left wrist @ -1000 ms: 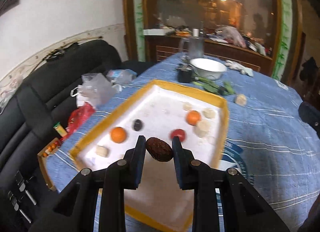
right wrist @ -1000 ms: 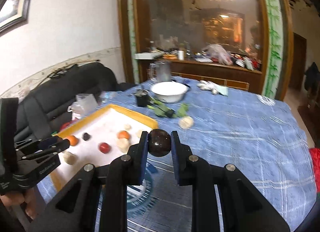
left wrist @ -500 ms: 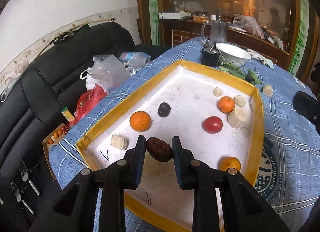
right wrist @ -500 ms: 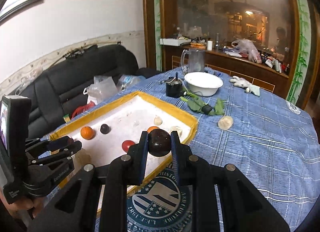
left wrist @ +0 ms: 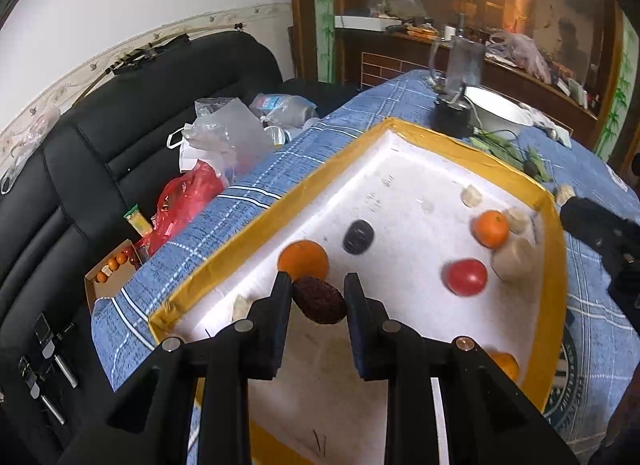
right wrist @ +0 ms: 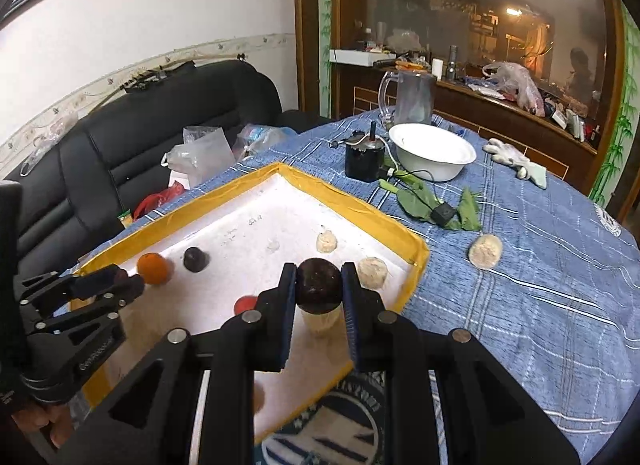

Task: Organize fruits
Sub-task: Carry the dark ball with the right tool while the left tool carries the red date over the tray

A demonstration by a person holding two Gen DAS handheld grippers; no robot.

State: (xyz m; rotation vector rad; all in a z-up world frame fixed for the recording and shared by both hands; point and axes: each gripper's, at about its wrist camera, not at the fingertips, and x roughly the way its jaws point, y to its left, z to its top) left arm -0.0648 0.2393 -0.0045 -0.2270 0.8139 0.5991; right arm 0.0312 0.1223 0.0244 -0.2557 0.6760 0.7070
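Note:
A white foam tray with a yellow taped rim (left wrist: pixel 256 225) (right wrist: pixel 352 201) lies on the blue checked tablecloth. My left gripper (left wrist: pixel 318 299) is shut on a dark red wrinkled fruit (left wrist: pixel 320 300), low over the tray's near left part, just in front of an orange (left wrist: pixel 303 260). My right gripper (right wrist: pixel 319 287) is shut on a dark round fruit (right wrist: pixel 319 284) above the tray's right side. Inside the tray lie a small black fruit (left wrist: pixel 358 236), a red fruit (left wrist: pixel 466 277), a second orange (left wrist: pixel 490 228) and several pale peeled pieces (left wrist: pixel 514 263).
A pale fruit piece (right wrist: pixel 485 251) sits on the cloth right of the tray. Behind the tray stand a black device (right wrist: pixel 364 161), green leaves (right wrist: pixel 428 201), a white bowl (right wrist: pixel 432 153) and a glass jug (right wrist: pixel 412 99). A black sofa (left wrist: pixel 120 137) with plastic bags flanks the table's left edge.
Both grippers have come forward and lower over the tray, each still holding its fruit. The left one now sits close to the orange at the tray's left.

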